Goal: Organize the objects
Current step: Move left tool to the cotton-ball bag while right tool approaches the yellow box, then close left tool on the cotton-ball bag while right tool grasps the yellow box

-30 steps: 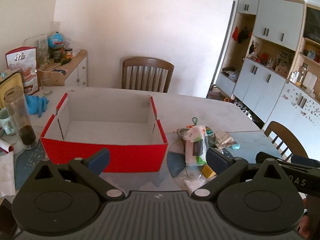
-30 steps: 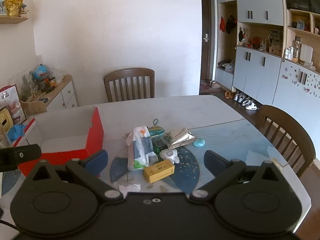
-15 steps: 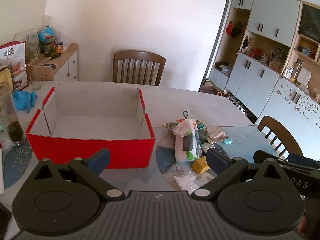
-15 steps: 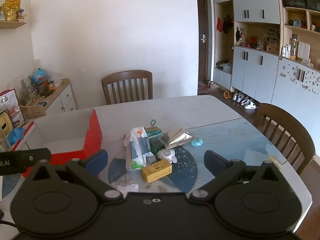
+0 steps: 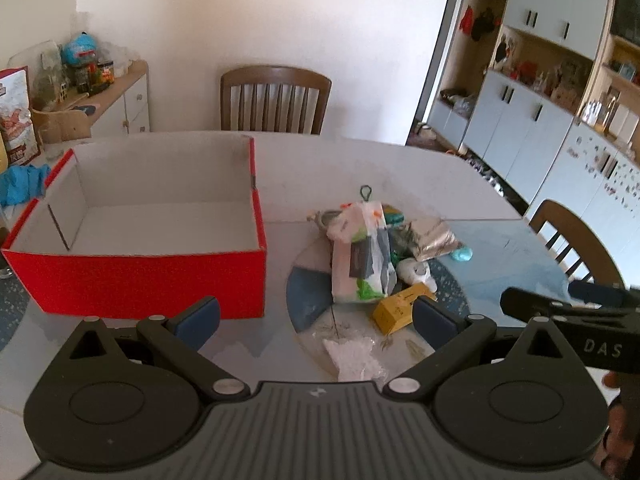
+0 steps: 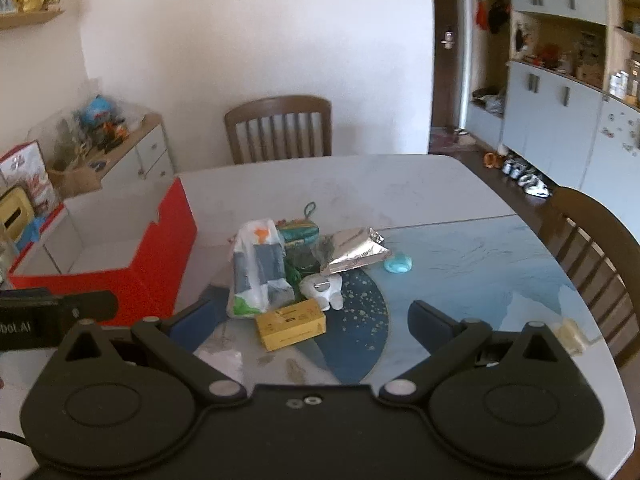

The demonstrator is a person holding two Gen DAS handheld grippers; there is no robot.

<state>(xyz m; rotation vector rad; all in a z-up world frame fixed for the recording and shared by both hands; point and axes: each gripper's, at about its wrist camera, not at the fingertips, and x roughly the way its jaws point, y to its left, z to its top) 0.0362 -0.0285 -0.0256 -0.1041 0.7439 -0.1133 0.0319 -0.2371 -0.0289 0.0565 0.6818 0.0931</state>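
We are swinging both spread, empty hand-held grippers, left (image 5: pixel 316 314) and right (image 6: pixel 312 318), rightward from the red box (image 5: pixel 152 280) toward the yellow box (image 6: pixel 291 324) at 12 o'clock, preparing a first pick.

Both wrist views look forward over the table (image 5: pixel 360 160), sharing the red box (image 5: pixel 140 280) and clutter.
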